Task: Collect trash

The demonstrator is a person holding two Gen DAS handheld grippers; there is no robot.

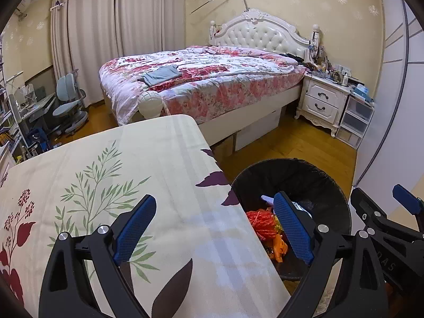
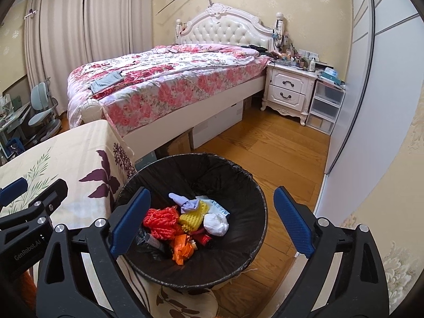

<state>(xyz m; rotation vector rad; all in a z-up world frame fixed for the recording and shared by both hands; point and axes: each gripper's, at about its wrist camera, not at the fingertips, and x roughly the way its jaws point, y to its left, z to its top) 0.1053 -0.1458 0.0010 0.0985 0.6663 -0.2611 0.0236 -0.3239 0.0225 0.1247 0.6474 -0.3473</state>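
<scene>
Trash [image 2: 185, 225] heaped in the black-lined bin [image 2: 254, 185] on the wood floor, hard against the edge of the cloth-covered table [image 1: 106, 172]: orange netting, yellow foam, white wad, purple scrap. Directly below and ahead of the right gripper [image 2: 212, 222], jaws spread wide, nothing between them. Left gripper [image 1: 212, 228] likewise agape and empty, straddling the table edge, bin off to its right. Right hand clearly nearer. No loose trash visible on the tabletop; task probably close to done.
</scene>
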